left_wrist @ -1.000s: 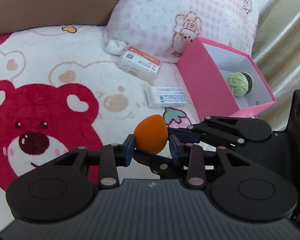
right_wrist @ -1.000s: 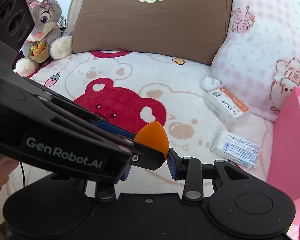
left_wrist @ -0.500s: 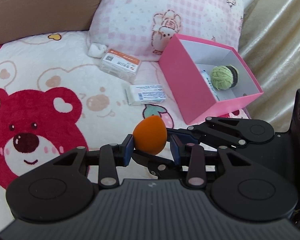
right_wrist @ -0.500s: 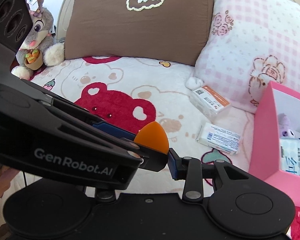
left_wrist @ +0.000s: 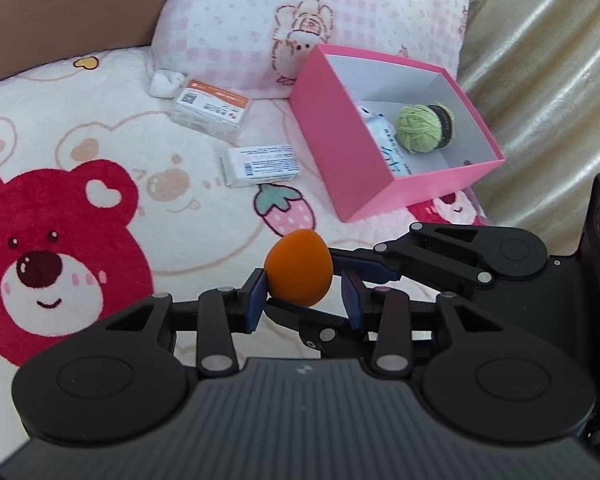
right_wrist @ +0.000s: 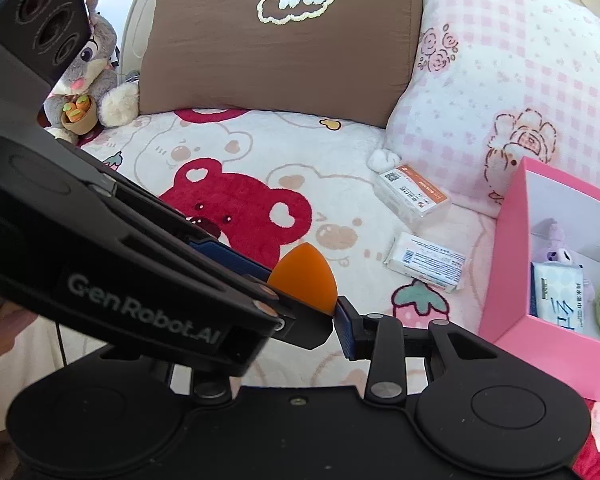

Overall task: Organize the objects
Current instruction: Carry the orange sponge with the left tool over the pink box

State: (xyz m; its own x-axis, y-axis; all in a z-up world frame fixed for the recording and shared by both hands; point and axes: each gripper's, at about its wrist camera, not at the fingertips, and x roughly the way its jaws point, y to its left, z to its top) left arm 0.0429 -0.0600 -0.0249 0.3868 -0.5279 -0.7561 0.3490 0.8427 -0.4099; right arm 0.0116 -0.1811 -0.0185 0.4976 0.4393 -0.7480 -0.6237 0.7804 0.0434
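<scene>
**Orange Sponge Passed Between Two Grippers Above Bed**

A teardrop-shaped orange makeup sponge (left_wrist: pixel 299 267) sat between both tools over the plush bear-print blanket (left_wrist: pixel 100 184). The right hand-held gripper (right_wrist: pixel 300 312) appeared clamped on it, while the left hand-held gripper (left_wrist: pixel 300 300) showed a gap at one pad, barely gripping. The soft, rounded foam could squirt free short of the pink cardboard box (left_wrist: pixel 340 152).

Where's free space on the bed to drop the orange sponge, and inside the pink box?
Bare blanket left of the two packets, over the red bear print. Crowded: clear packet and white packet lie close beside the pink box. Inside, free floor only near the back wall; green yarn and tissue pack fill the front.
</scene>
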